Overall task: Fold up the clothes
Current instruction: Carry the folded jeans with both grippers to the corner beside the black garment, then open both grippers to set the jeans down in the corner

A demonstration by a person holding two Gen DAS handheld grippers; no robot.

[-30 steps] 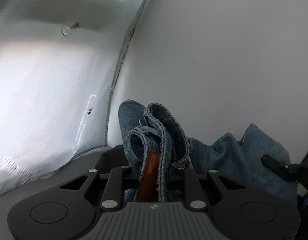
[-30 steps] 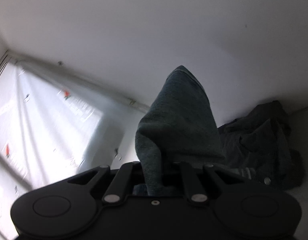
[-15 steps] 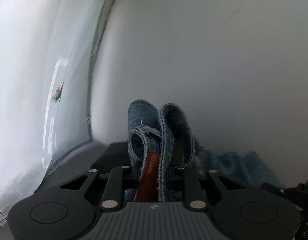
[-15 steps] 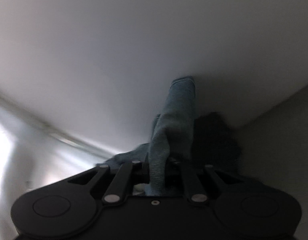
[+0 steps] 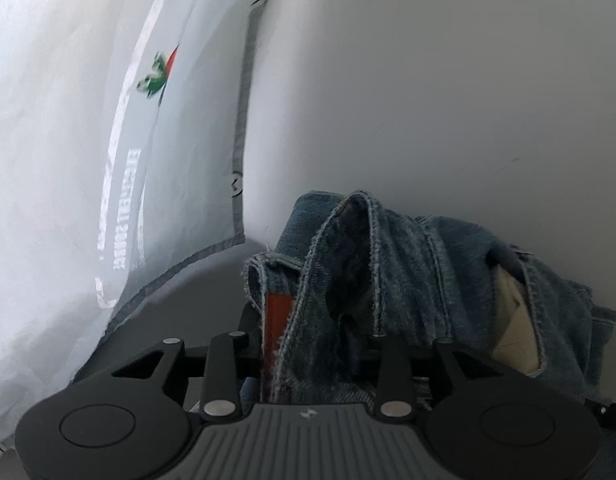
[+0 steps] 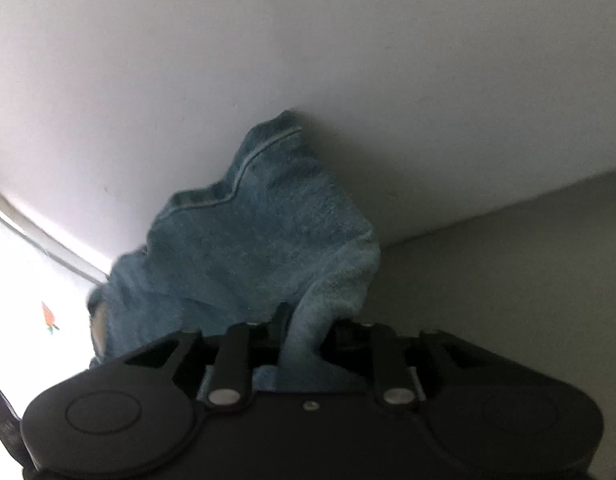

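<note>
Both tools' jaws opening around blue jeans low in frame; left tool, right tool should release evenly onto the white table.

A plain indoor room: bare white wall, printed plastic sheeting.

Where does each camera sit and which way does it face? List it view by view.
Left wrist: on the left tongs, looking forward and down past them at bunched blue jeans on a white surface, a printed sheet to the left; tongs opening, denim between them.
Right wrist: on the right tongs, looking down at the jeans; tongs opening, denim between them.
Shared: jeans, white surface.
</note>
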